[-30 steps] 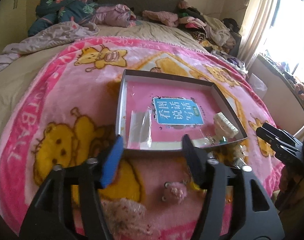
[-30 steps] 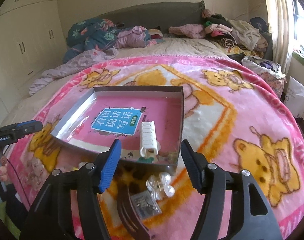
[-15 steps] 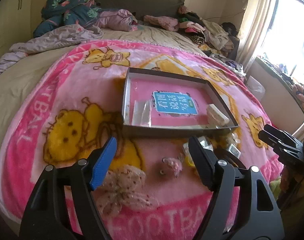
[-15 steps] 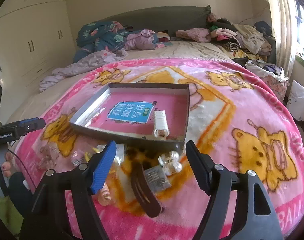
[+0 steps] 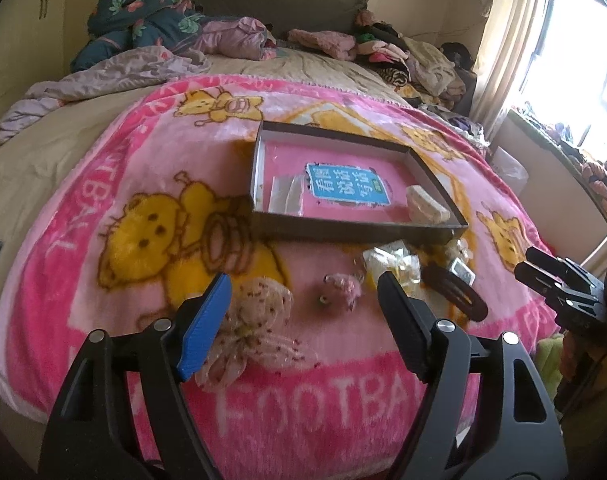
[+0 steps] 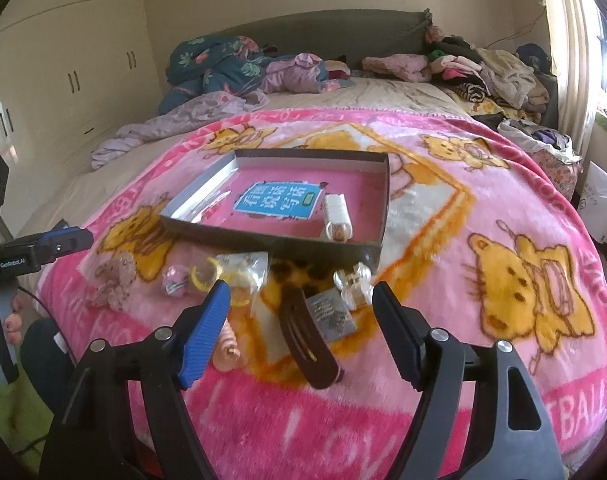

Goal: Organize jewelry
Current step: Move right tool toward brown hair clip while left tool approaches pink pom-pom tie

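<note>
Bedroom, pink cartoon blanket [image 5: 115,184] over bed. Left gripper [image 5: 303,308] well open, holding nothing, jaws just been widening; sheer bow hair tie [image 5: 251,332] right at blue pad, small pink charm [image 5: 343,286] between fingers just ahead. Right gripper [image 6: 299,316] likewise wide and empty, widened just now; brown hair clip [image 6: 309,340] between jaws, silver packet [image 6: 333,314] and clear claw clip [image 6: 353,278] beyond. Further out shallow box [image 6: 377,236] with white clip [image 6: 337,216] inside. Probably light, small; bow soft, grab at knot; brown clip stiff, slippery, pinch across middle

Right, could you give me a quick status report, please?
Left gripper and right gripper open, empty. Hair clips loose before tray; white clip inside. Nothing in the way.
</note>
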The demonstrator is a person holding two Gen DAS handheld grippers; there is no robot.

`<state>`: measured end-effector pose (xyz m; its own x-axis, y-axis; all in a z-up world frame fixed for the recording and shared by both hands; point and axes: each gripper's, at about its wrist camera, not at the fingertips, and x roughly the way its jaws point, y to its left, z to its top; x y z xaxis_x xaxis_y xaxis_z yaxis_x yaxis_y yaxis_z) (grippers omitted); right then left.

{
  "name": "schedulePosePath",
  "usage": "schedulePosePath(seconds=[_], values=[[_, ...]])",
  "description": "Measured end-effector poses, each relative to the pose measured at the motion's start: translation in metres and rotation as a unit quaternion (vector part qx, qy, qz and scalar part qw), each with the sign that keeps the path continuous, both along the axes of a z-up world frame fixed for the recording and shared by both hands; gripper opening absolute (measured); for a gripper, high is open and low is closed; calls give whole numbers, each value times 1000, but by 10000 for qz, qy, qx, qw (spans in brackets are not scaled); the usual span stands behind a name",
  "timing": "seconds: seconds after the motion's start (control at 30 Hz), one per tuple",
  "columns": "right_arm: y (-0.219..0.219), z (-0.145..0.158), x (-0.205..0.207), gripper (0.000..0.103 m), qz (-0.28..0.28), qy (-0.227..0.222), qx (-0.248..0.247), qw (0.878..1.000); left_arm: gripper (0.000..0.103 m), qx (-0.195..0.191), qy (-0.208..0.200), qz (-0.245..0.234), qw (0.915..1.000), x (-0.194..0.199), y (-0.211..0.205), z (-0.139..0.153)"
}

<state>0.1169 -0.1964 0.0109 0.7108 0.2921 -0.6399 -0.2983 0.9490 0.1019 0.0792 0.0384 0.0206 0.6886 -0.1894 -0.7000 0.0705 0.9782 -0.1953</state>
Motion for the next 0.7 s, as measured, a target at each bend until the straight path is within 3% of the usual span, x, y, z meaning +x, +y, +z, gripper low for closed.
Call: schedulePosePath(seconds=[0.33, 0.7], values=[[2, -12, -14, 73, 113, 126, -70, 9998, 68, 16, 178, -121, 9998, -17, -9, -21], [-1, -32, -18, 73, 55, 224, -265, 9994, 67, 211, 342, -620, 9973, -14, -46, -37]])
